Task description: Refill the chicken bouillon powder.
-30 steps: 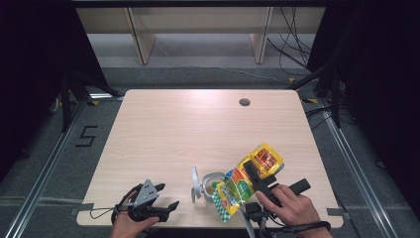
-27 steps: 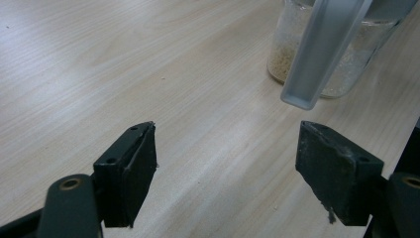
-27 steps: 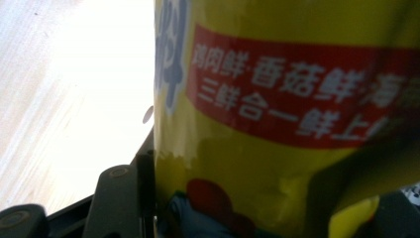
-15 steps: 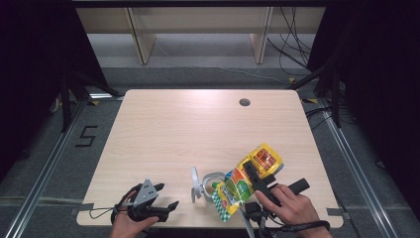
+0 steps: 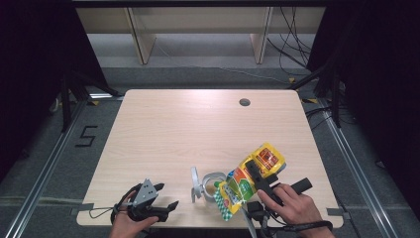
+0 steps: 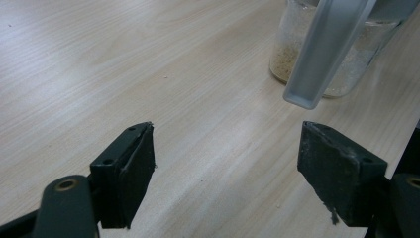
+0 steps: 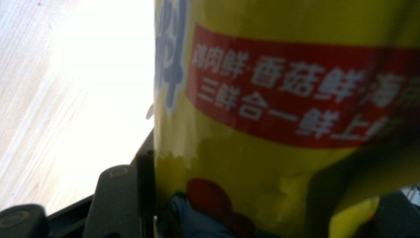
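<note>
A yellow seasoning bag (image 5: 247, 181) with a red band and green-and-orange print hangs tilted over the table's front right, its lower end pointing down at a small glass jar (image 5: 212, 184). My right gripper (image 5: 251, 167) is shut on the bag, and in the right gripper view the bag (image 7: 287, 124) fills the space beside one black jaw. The jar's grey lid (image 5: 195, 184) stands flipped up at its left. The left gripper (image 5: 167, 196) rests open at the front left, with its fingers toward the jar. In the left gripper view the jar (image 6: 341, 69) holds a little pale powder behind its hanging lid (image 6: 324, 49), beyond the open left gripper (image 6: 228, 173).
The light wooden table (image 5: 198, 129) has a round cable hole (image 5: 244, 102) at the back right. Behind it stand low shelf frames (image 5: 198, 25), with loose cables (image 5: 292, 54) on the grey floor.
</note>
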`<act>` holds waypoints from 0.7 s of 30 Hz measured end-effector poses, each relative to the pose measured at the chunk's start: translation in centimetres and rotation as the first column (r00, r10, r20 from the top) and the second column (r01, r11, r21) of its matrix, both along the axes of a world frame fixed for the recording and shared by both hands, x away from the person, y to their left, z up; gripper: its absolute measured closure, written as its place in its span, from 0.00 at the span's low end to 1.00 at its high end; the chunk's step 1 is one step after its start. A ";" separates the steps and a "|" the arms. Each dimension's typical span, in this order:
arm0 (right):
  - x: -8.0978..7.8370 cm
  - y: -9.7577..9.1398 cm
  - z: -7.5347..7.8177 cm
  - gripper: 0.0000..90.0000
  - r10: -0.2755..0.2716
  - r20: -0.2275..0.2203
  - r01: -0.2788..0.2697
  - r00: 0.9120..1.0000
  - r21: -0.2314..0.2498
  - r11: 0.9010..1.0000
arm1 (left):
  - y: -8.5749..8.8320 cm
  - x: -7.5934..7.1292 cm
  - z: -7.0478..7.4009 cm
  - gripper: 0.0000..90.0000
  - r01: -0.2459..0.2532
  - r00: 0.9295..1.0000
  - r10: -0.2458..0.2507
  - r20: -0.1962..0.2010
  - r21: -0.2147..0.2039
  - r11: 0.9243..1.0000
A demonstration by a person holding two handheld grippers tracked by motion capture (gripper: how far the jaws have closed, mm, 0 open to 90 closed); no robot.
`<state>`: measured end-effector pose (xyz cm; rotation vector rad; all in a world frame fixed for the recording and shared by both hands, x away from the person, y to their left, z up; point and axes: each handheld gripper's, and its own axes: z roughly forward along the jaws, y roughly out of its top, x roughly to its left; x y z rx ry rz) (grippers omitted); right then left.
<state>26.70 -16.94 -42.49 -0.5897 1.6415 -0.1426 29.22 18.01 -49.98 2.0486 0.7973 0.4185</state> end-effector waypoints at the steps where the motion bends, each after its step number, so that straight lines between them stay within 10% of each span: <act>1: 0.0 0.0 0.0 0.48 0.004 0.001 -0.004 1.000 -0.004 1.000 | 0.0 0.0 0.1 0.25 0.003 1.000 -0.003 -0.001 0.000 1.000; 21: -0.1 0.2 -0.1 0.48 0.010 0.005 -0.010 1.000 -0.014 1.000 | 0.1 0.0 0.0 0.25 0.000 1.000 0.000 0.001 0.003 1.000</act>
